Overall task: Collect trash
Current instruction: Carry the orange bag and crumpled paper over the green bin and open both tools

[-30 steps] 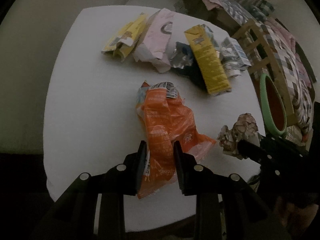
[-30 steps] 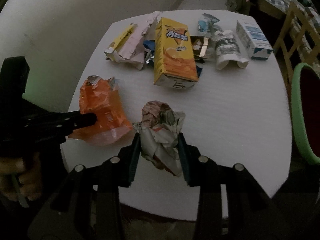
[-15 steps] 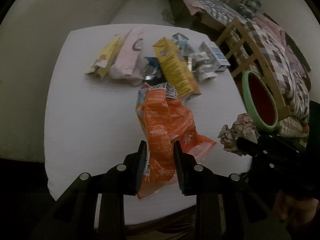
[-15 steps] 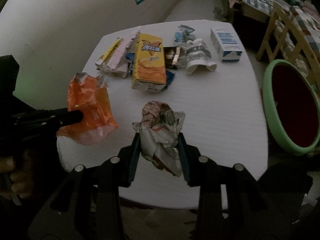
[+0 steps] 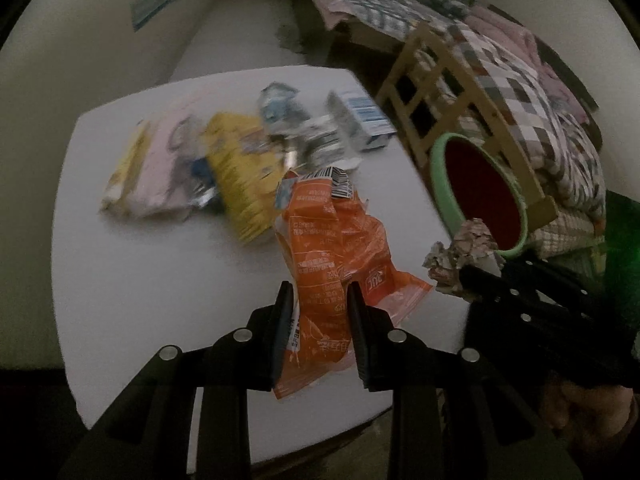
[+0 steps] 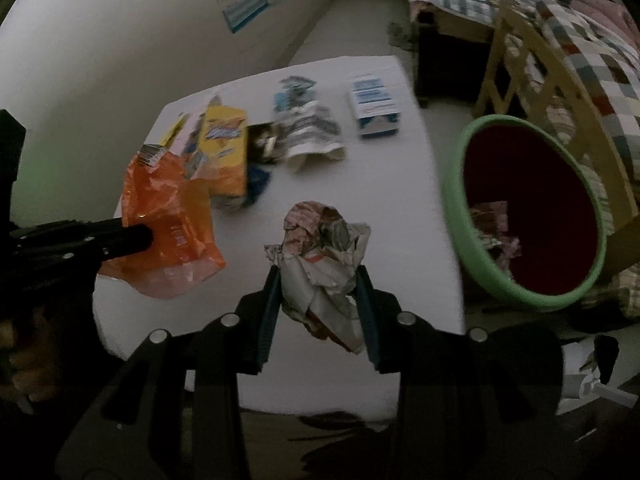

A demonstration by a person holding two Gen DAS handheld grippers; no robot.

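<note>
- The left hand-held gripper is clamped on a crumpled orange snack wrapper, which sticks up from between its fingers at lower centre of the left wrist view, above the white bench
- From the right wrist view, the same orange snack wrapper hangs at centre left, pinched by the left hand-held gripper, which reaches in from the left edge
- The right hand-held gripper is closed on a crumpled paper wad at lower centre of its own view, held over the near part of the bench
- In the left wrist view, that crumpled paper wad shows at centre right, in the tip of the right hand-held gripper, just in front of the bin's rim
- A green-rimmed bin with a dark red inside stands tilted beside the bench at the right of the frame; some scraps lie in it
- Across the upper part of the bench lie a yellow snack box, a blue and white carton, a crumpled white wrapper and a pink packet, blurred
- A wooden chair and a checked quilt fill the upper right
</note>
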